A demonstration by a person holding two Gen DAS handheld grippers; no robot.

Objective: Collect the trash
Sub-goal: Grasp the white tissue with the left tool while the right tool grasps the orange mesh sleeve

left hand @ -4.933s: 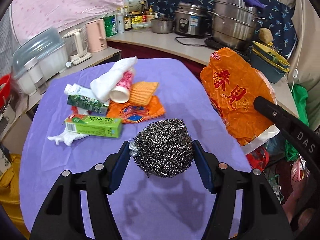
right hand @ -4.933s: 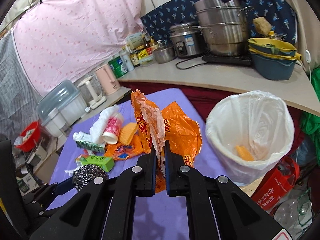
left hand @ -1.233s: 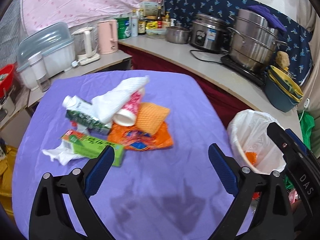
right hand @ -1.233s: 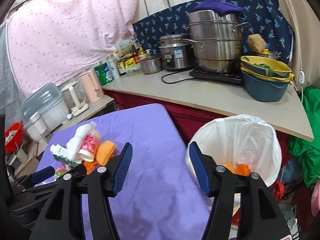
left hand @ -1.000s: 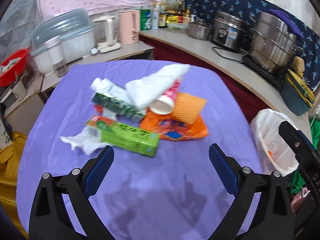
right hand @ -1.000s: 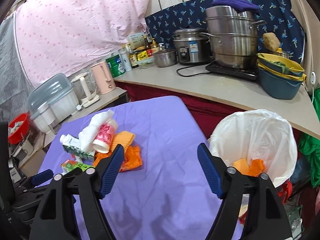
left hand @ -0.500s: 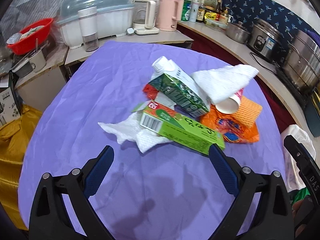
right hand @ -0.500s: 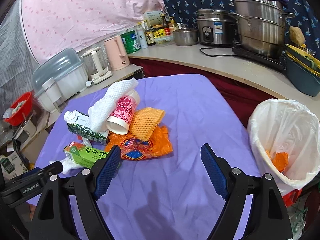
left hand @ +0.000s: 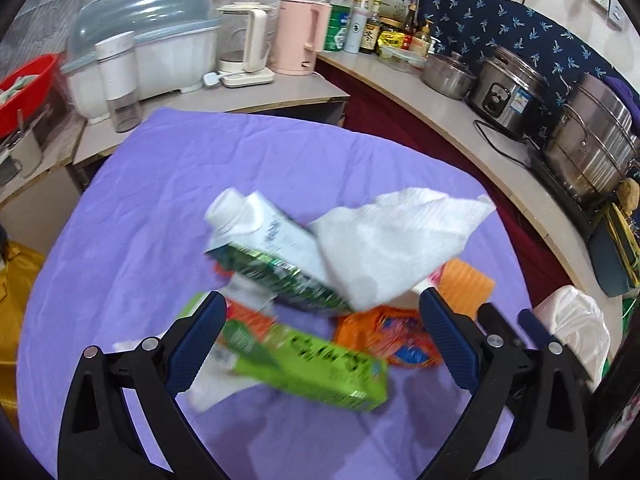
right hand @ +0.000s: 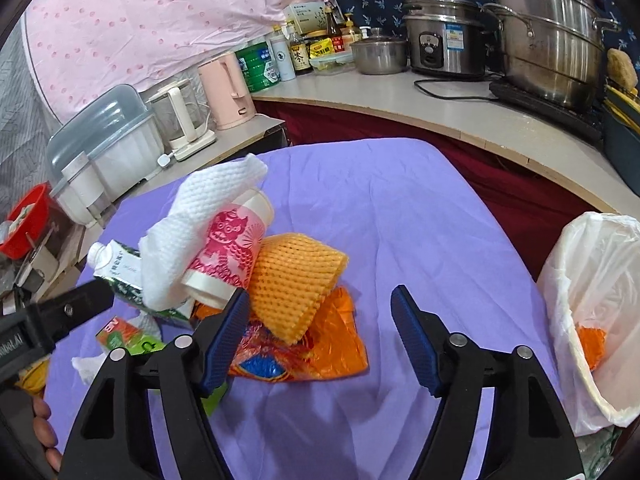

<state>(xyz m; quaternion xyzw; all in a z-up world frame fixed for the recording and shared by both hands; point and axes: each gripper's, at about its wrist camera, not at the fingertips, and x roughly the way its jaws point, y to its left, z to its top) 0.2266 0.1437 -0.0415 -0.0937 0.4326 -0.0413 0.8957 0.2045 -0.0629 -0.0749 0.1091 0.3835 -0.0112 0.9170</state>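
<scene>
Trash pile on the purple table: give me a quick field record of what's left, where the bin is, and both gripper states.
left gripper: open, holding nothing, over the green box
right gripper: open, holding nothing, at the orange foam net
pile: milk carton, paper towel, pink paper cup, orange wrapper, crumpled tissue
surface: purple tablecloth
trash bin: white liner, off the table's right edge, orange scraps inside

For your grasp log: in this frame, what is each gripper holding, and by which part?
Nothing is held. The left gripper is open above the green box; the right gripper is open near the orange foam net.
</scene>
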